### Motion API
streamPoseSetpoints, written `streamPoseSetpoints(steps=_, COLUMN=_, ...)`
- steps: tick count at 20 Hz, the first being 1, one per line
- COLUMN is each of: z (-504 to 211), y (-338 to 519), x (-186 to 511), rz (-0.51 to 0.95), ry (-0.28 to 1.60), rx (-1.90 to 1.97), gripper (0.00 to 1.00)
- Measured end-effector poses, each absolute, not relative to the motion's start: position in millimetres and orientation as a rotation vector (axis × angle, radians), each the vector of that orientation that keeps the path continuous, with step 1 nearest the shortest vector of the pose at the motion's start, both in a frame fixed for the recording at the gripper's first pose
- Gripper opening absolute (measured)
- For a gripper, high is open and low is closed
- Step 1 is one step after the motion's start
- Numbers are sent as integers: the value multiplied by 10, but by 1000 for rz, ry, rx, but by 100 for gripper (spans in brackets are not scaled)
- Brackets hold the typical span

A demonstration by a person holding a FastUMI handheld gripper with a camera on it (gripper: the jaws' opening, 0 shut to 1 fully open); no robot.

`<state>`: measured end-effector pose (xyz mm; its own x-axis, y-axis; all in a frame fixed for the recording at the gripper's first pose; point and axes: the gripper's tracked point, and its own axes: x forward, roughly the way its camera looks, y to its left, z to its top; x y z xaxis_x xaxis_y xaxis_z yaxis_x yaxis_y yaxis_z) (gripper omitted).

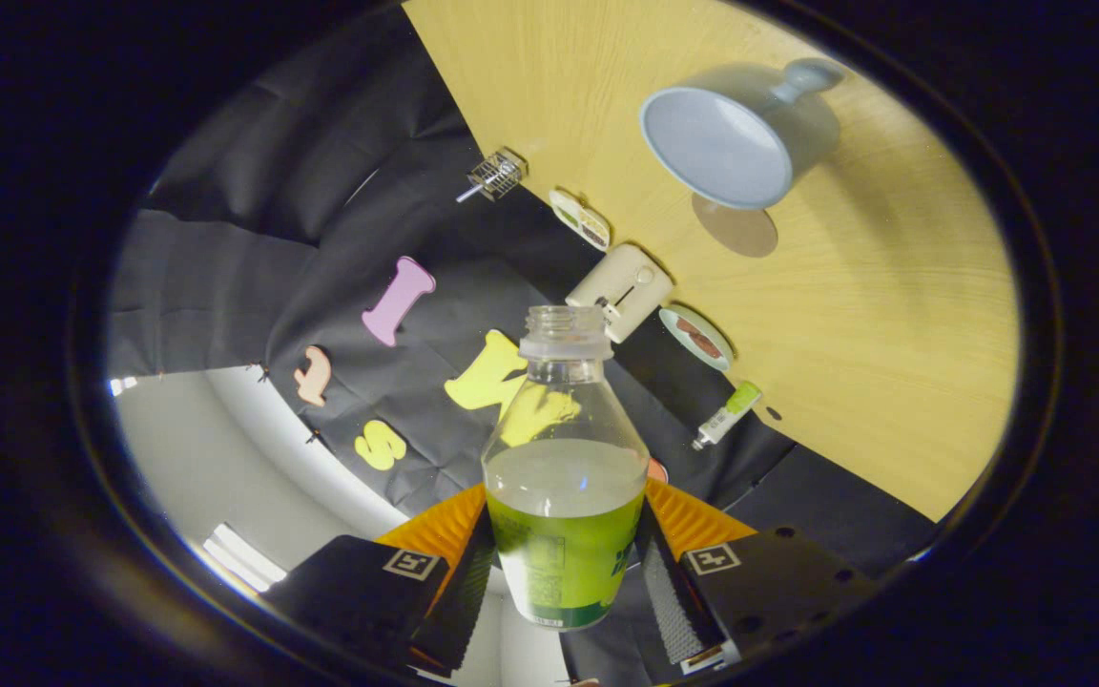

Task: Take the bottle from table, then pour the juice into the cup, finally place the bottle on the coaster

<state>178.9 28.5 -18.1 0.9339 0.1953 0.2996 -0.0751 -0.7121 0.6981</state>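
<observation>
Wooden table, seen strongly tilted because the gripper is rolled to one side; its edge runs along the booth's black cloth wall. On the table, well beyond the fingers, stands a pale blue cup with its handle on the far side and its mouth open toward the camera; just beside its base lies a flat brown round, most likely the coaster.

Along the table edge, in order: a small wire cage-like object, a small dish, a white toaster-like appliance, a second small dish with brown contents, and a small tube with a green cap.

Gripper: both fingers press on the lower body of the clear plastic bottle, which is held between them, uncapped, its open neck pointing ahead toward the toaster-like appliance. The juice fills roughly the lower half.

Risks, as judged: the bottle mouth is well apart from the cup, so further tilting here would send juice onto the table or the edge objects. The thin wall may buckle under a hard pinch and push liquid out; a weak pinch may let the bottle slip or swivel. The coaster sits close to the cup, so setting down could knock the filled cup.
</observation>
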Motion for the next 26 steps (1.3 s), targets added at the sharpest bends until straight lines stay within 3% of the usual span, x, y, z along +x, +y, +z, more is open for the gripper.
streamPoseSetpoints(steps=12, z=-311, y=206, x=1816, rz=399, ry=80, rx=2273, gripper=79)
streamPoseSetpoints(steps=26, z=-708, y=194, x=1698, rz=187, ry=52, rx=1142, gripper=79)
